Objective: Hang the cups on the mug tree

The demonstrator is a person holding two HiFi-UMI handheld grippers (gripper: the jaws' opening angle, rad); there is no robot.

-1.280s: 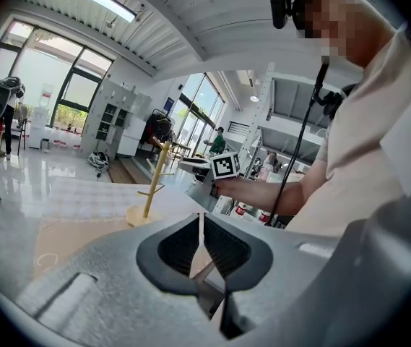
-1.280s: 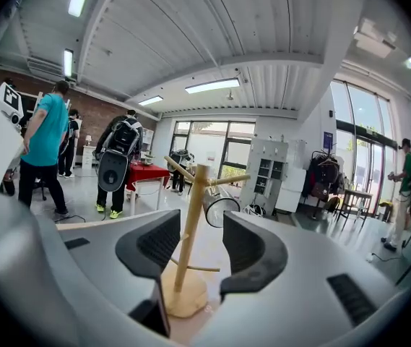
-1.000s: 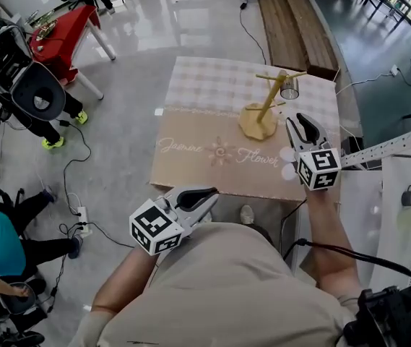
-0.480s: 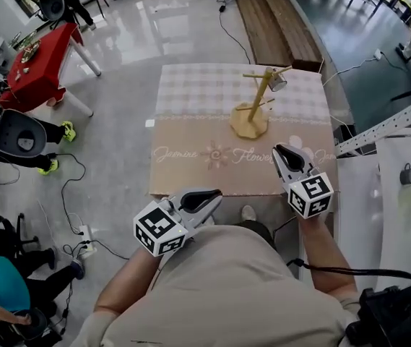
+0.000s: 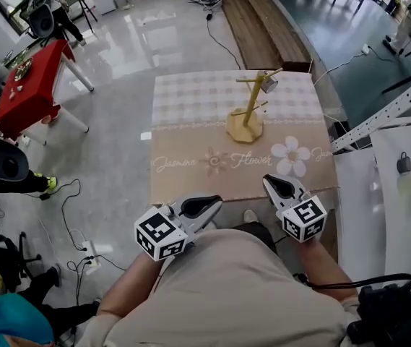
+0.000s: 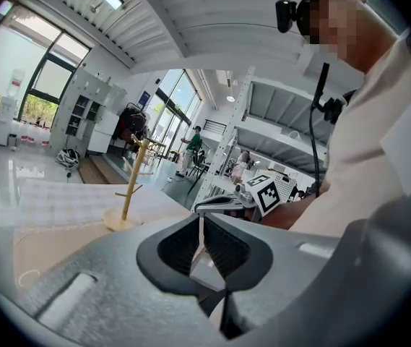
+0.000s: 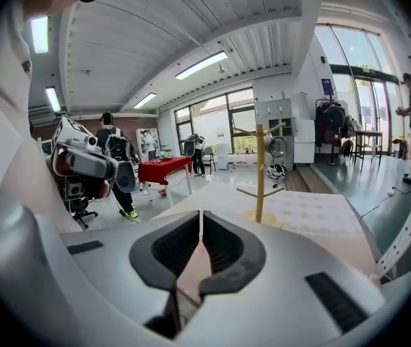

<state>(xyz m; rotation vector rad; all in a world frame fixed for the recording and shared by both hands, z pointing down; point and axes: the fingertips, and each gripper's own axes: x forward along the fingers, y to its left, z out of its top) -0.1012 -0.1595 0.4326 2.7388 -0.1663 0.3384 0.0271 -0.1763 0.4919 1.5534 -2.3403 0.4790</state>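
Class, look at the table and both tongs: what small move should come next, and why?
Probably just rest both: the left tongs are shut and empty, the right tongs have just closed on nothing, both at the near edge of the beige-clothed table. The one small clear cup already hangs on the wooden mug tree; no loose cup shows.

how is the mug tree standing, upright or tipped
Upright: the mug tree stands on its round base on the table, trunk straight up in the right gripper view.
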